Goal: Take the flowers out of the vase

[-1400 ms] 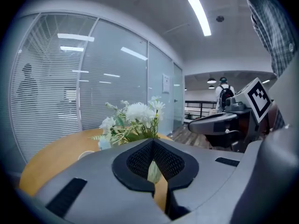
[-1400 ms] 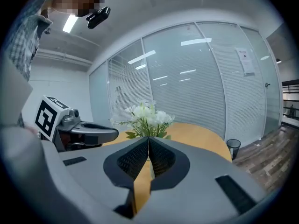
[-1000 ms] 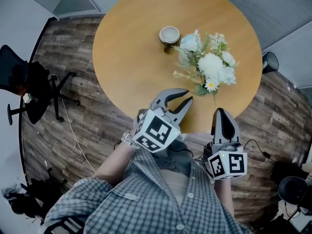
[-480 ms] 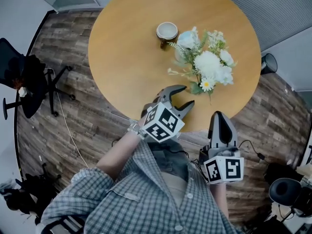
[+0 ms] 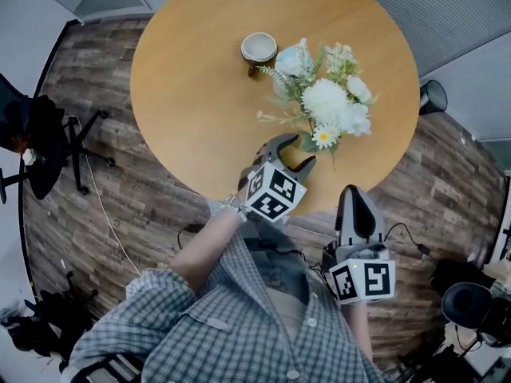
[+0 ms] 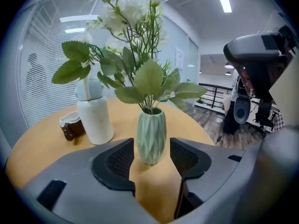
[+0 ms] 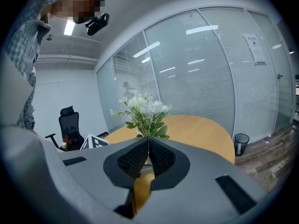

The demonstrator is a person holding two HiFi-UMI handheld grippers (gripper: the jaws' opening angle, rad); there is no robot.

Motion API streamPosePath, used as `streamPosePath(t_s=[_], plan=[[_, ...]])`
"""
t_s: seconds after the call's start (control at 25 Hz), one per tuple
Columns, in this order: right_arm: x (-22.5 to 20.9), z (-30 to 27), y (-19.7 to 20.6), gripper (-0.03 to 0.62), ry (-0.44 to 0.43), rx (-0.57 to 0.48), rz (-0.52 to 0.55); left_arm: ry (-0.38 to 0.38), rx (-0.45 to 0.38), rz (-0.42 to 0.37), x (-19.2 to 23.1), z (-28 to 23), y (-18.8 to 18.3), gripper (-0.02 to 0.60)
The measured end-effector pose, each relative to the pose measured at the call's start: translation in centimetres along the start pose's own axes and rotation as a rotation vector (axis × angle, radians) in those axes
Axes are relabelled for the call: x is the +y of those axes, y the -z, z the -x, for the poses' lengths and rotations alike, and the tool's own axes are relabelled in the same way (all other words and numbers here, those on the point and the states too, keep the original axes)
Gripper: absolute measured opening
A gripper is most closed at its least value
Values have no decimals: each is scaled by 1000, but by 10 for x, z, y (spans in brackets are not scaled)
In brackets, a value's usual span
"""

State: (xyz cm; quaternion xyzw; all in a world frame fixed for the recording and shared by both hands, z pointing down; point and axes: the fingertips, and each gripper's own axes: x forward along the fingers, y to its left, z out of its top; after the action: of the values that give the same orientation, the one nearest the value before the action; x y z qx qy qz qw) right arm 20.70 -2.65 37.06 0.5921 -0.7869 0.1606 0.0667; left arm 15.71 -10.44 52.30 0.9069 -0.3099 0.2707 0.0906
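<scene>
We see the left tongs (image 5: 304, 150), their jaws just opened wide, with the green vase (image 6: 151, 134) between the pads, untouched, on the bench (image 5: 200, 78). The flowers (image 5: 326, 102) stand in the vase. The right tongs (image 5: 357, 191) are closed and empty.

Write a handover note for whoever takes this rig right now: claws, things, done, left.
Left claw: open, jaws have just been opening, empty; vase stands ahead, framed between the jaws, untouched.
Right claw: shut, empty, by the table's near edge.
Flowers: all in the vase, on the table beside a white bottle and a cup.
Done: nothing out yet.
Left: probably steady the vase with the left claw, open the right, pull the flowers out.
</scene>
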Motion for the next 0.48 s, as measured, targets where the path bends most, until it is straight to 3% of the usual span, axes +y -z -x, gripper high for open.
streamPosePath(t_s=[0.48], plan=[[-16, -12, 14, 12, 32, 73, 73, -61, -20, 9, 2, -14, 6, 209]])
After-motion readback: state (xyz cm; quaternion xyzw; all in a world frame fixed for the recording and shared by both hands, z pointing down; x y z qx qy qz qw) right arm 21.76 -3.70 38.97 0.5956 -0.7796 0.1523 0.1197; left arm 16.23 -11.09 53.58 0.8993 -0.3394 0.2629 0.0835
